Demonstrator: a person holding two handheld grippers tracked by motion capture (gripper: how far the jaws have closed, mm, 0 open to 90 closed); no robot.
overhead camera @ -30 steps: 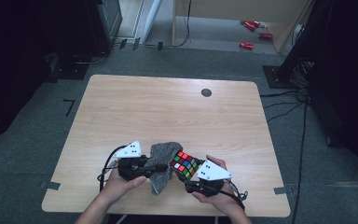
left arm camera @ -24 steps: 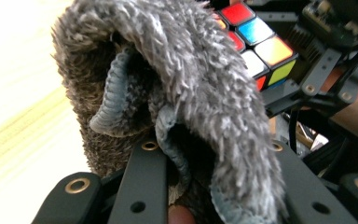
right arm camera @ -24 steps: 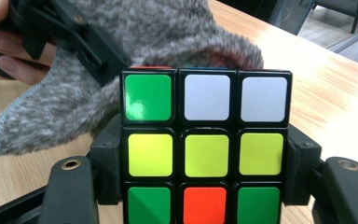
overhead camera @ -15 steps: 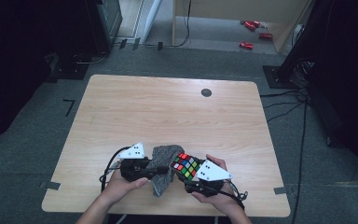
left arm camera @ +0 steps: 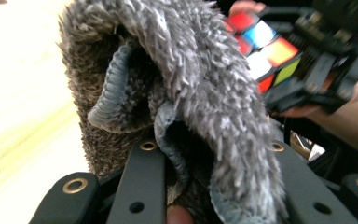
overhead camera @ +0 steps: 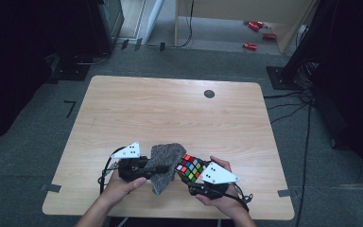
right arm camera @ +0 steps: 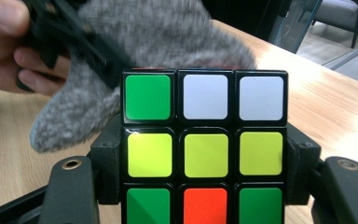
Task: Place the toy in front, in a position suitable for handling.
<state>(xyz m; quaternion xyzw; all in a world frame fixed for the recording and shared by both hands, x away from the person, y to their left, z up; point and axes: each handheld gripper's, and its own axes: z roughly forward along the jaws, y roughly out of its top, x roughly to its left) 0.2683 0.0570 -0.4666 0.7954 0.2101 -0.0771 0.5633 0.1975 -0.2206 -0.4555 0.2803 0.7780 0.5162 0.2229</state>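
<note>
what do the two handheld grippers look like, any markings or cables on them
Both are black. The left gripper and right gripper each carry a pale grey three-cornered plate on top with small dark dots on it. Thin black cables trail off each toward the table's near edge. In the left gripper view, the jaws are flat black bars with brass-coloured rings around the screw holes. The forearms are bare, with no sleeves in sight.

The fluffy grey cloth (left arm camera: pixel 205 84) looks soft and shaggy, with a smoother ribbed blue-grey edge. The cube with coloured squares (right arm camera: pixel 205 149) is shiny, smooth plastic, and its black frame is glossy too. The light wooden table (overhead camera: pixel 170 113) is smooth, with a faint grain and a soft shine. The black jaws of the left gripper (left arm camera: pixel 209 186) look like matt, hard plastic with small brass-coloured metal rings.
</note>
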